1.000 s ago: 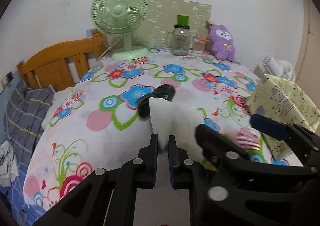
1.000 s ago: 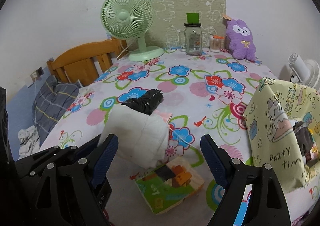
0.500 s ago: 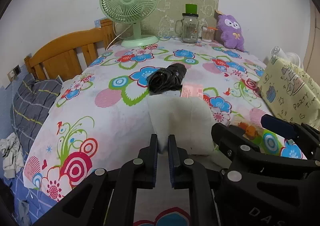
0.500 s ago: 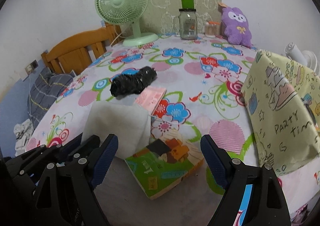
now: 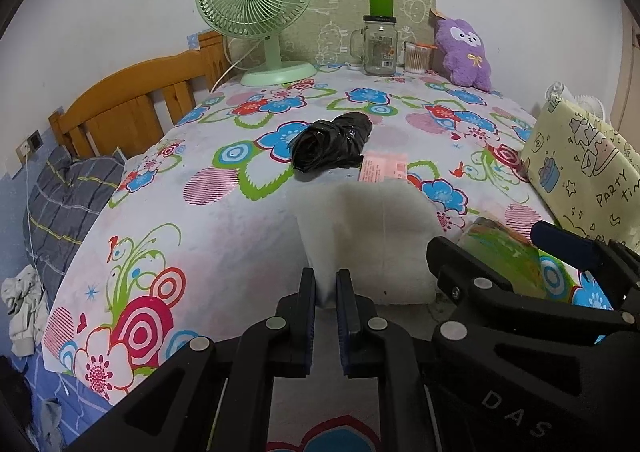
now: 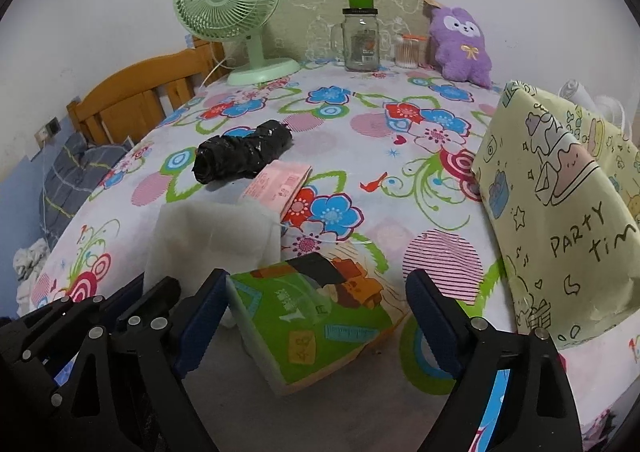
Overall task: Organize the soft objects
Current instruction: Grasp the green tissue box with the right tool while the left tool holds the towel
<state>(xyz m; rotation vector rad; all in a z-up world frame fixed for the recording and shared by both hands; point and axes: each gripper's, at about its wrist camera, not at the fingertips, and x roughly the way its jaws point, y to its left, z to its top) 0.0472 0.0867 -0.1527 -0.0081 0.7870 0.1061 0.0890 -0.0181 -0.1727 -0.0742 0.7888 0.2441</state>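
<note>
My left gripper [image 5: 325,292] is shut on the near edge of a white cloth bag [image 5: 372,232], which lies slumped on the flowered tablecloth [image 5: 224,228]. Right beside it, my right gripper [image 6: 316,300] hangs low over a green tissue pack [image 6: 320,320]. Its jaws are opening, and the pack sits between them with a gap at the right finger. A black plastic roll [image 6: 242,152] and a pink packet [image 6: 280,184] lie just behind the white bag [image 6: 208,236]. A purple plush toy [image 6: 460,44] stands at the back right.
A yellow "party time" gift bag [image 6: 560,204] stands on the right. A green fan [image 6: 236,12], a glass jar [image 6: 360,40] and a cotton swab pot [image 6: 408,52] line the back wall. A wooden headboard [image 5: 132,104] and bedding lie beyond the table's left edge.
Both grippers have sunk toward the table. The white bag went from hanging to resting on the cloth. The right jaws stand slightly wider, with the green pack now between them.
</note>
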